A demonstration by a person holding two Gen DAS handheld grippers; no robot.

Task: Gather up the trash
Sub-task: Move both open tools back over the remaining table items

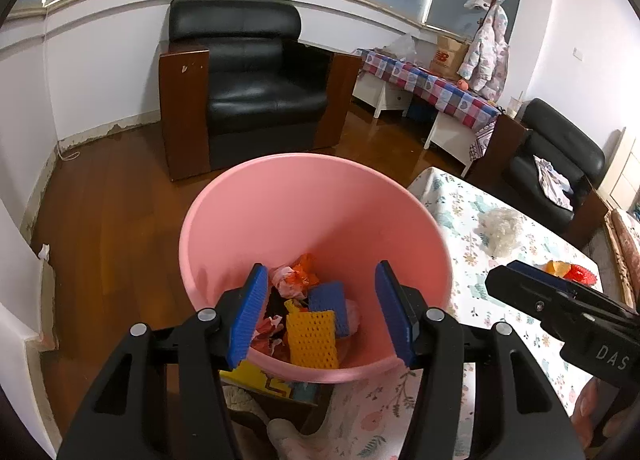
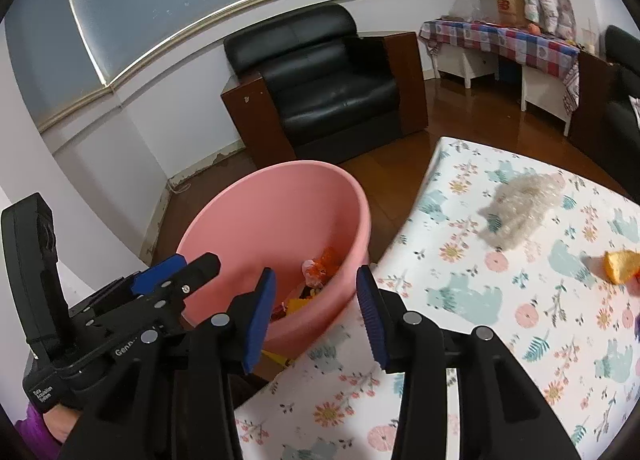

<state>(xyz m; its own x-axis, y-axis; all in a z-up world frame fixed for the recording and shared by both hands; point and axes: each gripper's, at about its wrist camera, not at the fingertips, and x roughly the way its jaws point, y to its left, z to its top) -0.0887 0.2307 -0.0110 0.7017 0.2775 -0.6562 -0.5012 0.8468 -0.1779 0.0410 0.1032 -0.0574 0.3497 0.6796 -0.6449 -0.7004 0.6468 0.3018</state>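
The bench (image 2: 520, 340), under a white cloth printed with bears and flowers, spreads to the right of both tongs and runs beneath the right tongs. The black leather armchair (image 1: 256, 88) with wooden sides stands on the wood floor well beyond both tongs, against the wall below the window. The pink bin (image 1: 312, 196) stands just off the bench's left edge, directly under and ahead of the left tongs and ahead-left of the right tongs. The left tongs (image 1: 322, 310) hang over the bin's mouth, released, blue pads wide apart with nothing between them. The right tongs (image 2: 316, 314) sit above the bench edge next to the bin's rim, also released and empty, pads parted. Inside the bin, framed between the left tongs' pads, lies the collected trash: a yellow mesh sleeve (image 1: 312, 338) nearest, a blue mesh sleeve (image 1: 329, 308) touching it behind, and crumpled pink and orange wrappers (image 1: 294, 276) further in. Still on the bench, ahead and to the right of the right tongs, lies a crumpled clear plastic wad (image 2: 520, 212); further right, near the picture's edge, a piece of orange peel (image 2: 620, 264). In the left wrist view a small red item (image 1: 582, 274) lies just beyond the peel, partly hidden by the right tongs
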